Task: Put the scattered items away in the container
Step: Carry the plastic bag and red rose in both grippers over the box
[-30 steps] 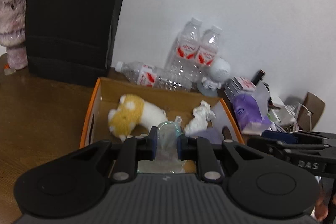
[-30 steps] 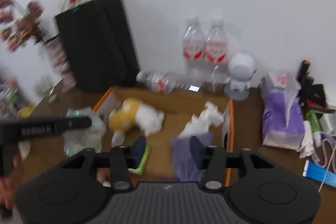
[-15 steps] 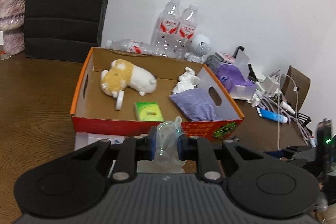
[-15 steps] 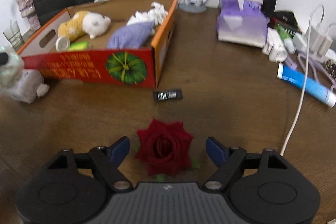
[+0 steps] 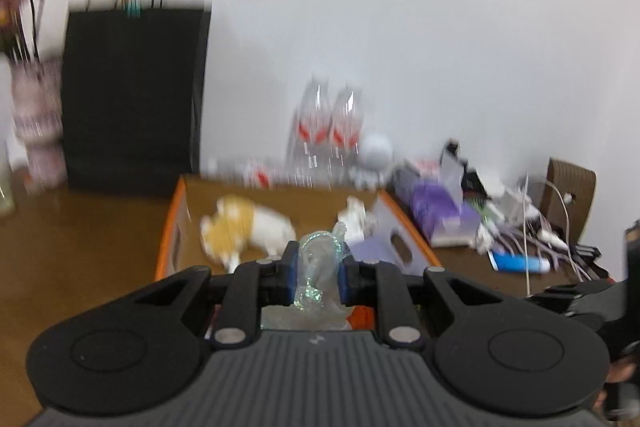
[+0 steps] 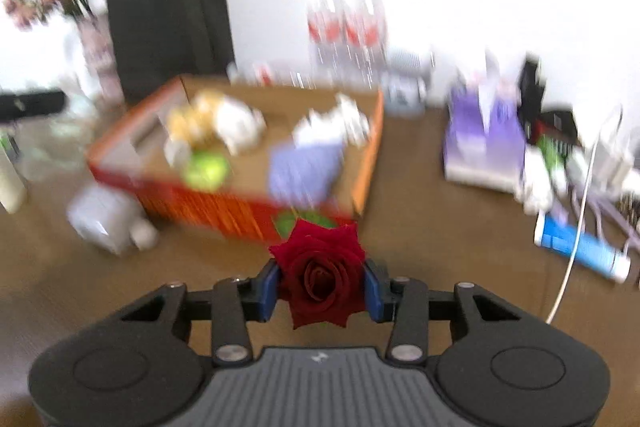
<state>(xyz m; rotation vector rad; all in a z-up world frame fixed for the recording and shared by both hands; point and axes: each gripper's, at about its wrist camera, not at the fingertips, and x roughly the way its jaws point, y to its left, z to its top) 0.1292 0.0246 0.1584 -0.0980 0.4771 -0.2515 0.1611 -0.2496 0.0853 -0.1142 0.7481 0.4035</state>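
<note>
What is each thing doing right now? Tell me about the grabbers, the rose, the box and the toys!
Left gripper: shut on the crumpled clear plastic wrapper.
Right gripper: shut on the dark red rose, lifted.
Orange cardboard box: open on top, holding things.
Yellow and white plush toy: lying in the box.
Purple pouch: lying in the box.
Blue tube: lying on the table, outside the box.

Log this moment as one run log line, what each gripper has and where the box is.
left gripper: shut on clear plastic wrapper | right gripper: shut on red rose | cardboard box: ahead, holds plush toy, purple pouch
</note>
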